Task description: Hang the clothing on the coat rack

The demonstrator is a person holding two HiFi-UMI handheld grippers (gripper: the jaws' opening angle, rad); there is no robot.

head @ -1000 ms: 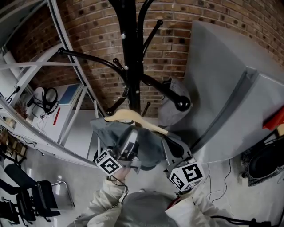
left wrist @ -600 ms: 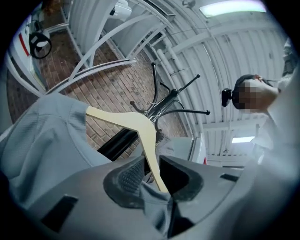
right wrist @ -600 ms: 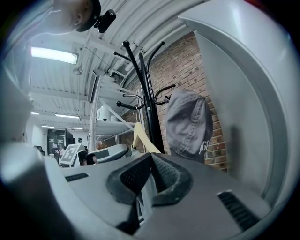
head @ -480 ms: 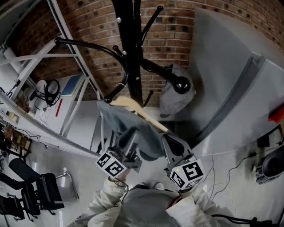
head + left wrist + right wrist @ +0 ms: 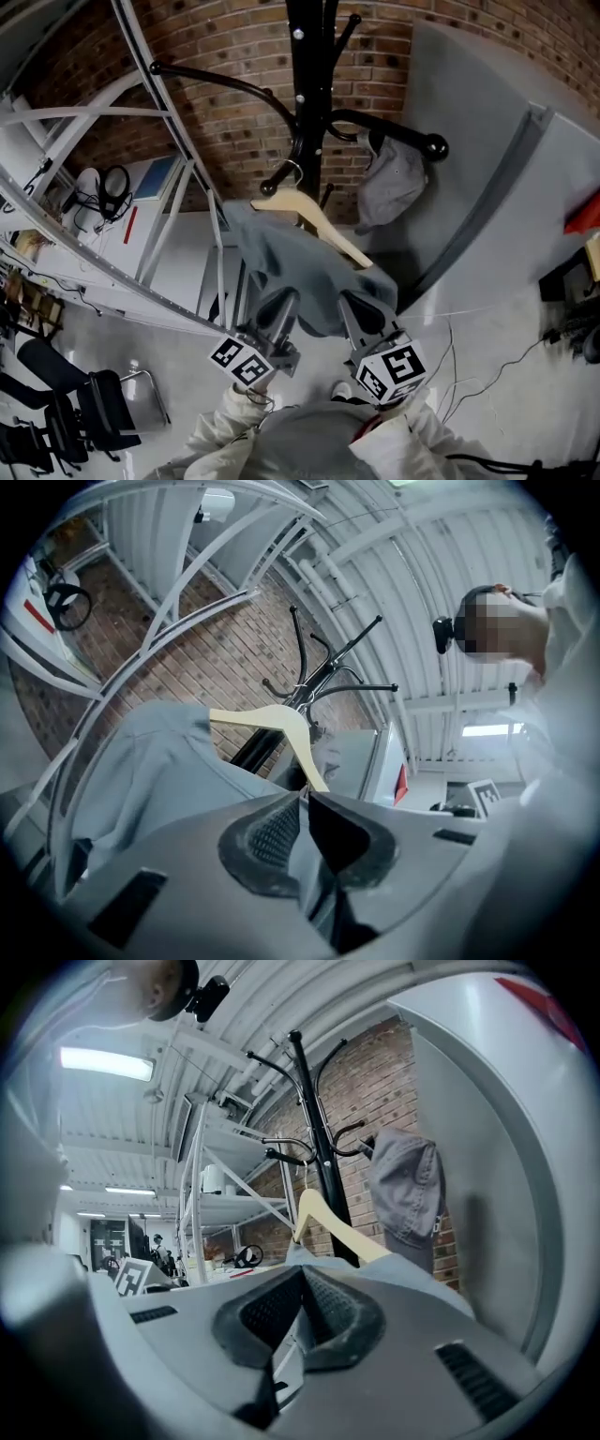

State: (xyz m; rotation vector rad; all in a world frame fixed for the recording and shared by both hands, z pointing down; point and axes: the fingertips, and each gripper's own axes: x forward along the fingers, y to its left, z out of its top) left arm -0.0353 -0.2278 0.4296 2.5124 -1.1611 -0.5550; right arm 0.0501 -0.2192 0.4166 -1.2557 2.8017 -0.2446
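A black coat rack (image 5: 310,84) stands before a brick wall. Just under its pegs hangs a pale wooden hanger (image 5: 319,223) carrying a grey-blue garment (image 5: 286,267). The hanger's metal hook (image 5: 292,172) is beside a short lower peg (image 5: 272,187); I cannot tell whether it rests on it. My left gripper (image 5: 277,312) and right gripper (image 5: 359,314) are both shut on the garment's lower part, side by side. In the left gripper view the gripper (image 5: 305,794) pinches cloth below the hanger (image 5: 272,722). The right gripper (image 5: 302,1274) also pinches cloth, the hanger (image 5: 323,1218) just beyond.
A grey cap (image 5: 394,186) hangs on a ball-tipped rack arm (image 5: 433,147) to the right. A white metal shelving frame (image 5: 141,187) slants across the left. Grey panels (image 5: 487,141) stand at right. A chair (image 5: 94,412) sits on the floor at lower left.
Both grippers have carried the hanger and garment up and to the right, towards the rack. The hook now sits beside the short lower peg.
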